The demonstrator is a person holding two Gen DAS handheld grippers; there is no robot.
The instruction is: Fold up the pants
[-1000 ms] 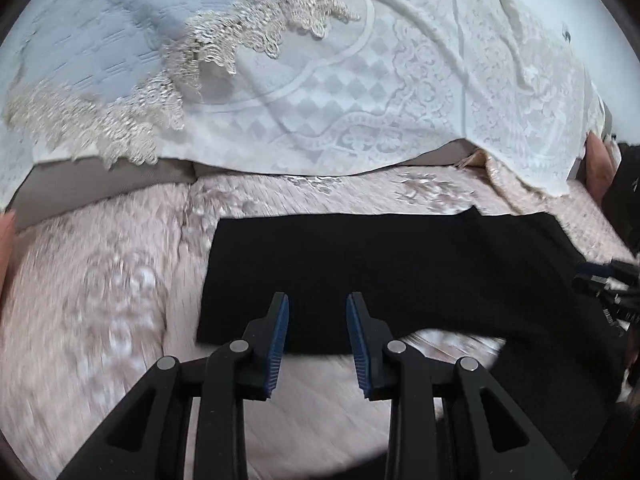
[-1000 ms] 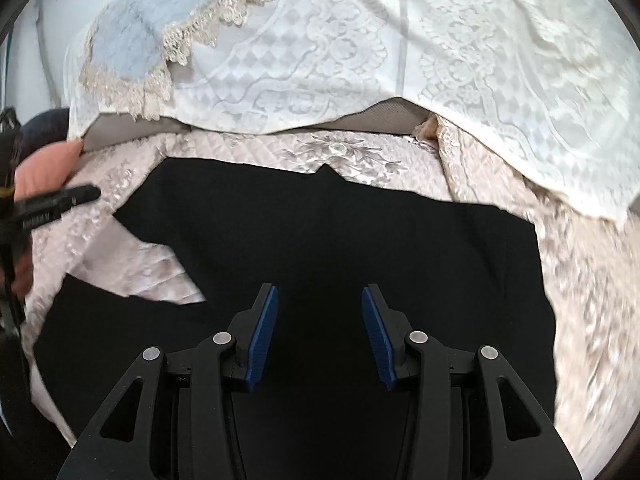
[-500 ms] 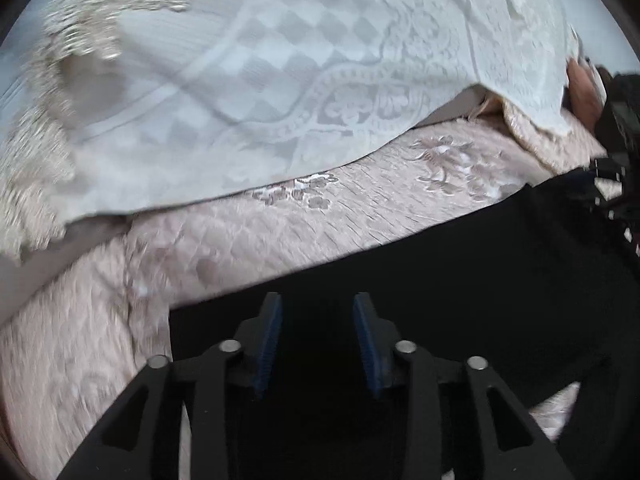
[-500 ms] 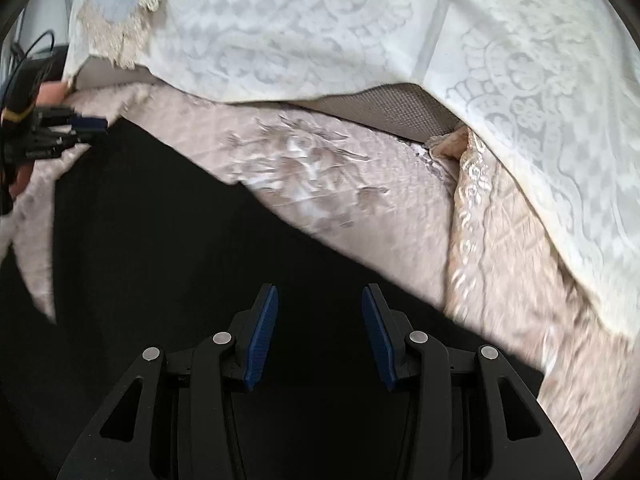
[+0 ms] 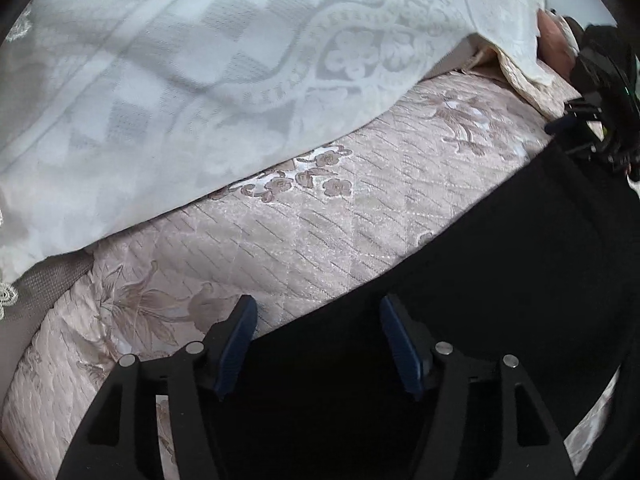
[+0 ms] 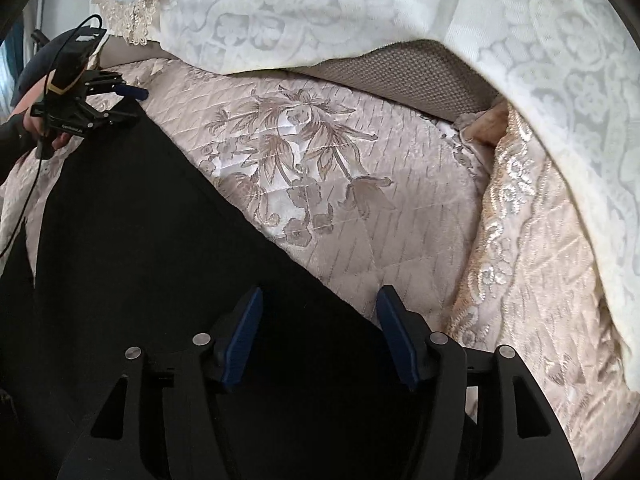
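Black pants spread flat on the pink quilted bedspread, filling the lower right of the left wrist view and the lower left of the right wrist view. Left gripper wide apart, empty, poised over the far edge of the cloth; right gripper likewise wide and empty above the same edge. White lace cover draped across the top of the frame. Risks, by judgement: pinching bedspread together with the thin edge, catching only one layer, or uneven grips skewing the fold.
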